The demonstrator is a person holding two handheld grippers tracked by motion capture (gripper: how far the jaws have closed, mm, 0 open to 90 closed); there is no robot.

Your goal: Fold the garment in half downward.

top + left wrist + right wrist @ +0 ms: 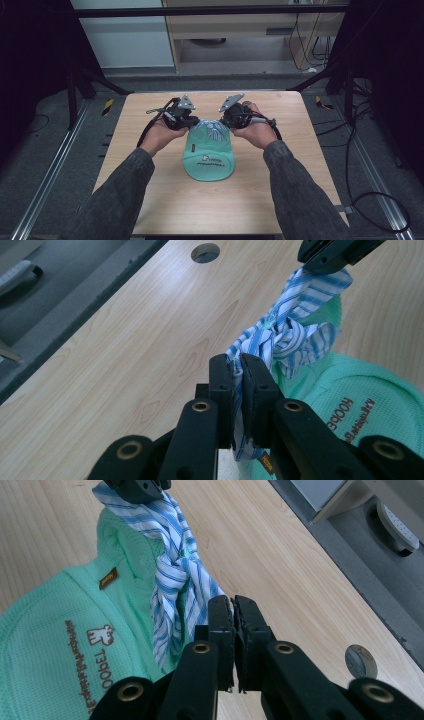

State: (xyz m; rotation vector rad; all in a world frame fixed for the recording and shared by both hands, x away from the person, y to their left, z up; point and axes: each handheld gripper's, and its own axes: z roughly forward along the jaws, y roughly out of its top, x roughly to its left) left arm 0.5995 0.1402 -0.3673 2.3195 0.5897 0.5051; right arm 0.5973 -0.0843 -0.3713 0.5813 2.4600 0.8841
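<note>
**Knot formed, pull unfinished**

Both grippers, left (239, 371) and right (233, 611), pinched the striped ties (280, 335) above the green cloth (209, 157) on the table (150, 165). A knot had formed; tightening apparently remained.

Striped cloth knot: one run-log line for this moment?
left gripper: shut on striped cloth | right gripper: shut on striped cloth | knot: mid-span, above green garment | table
</note>
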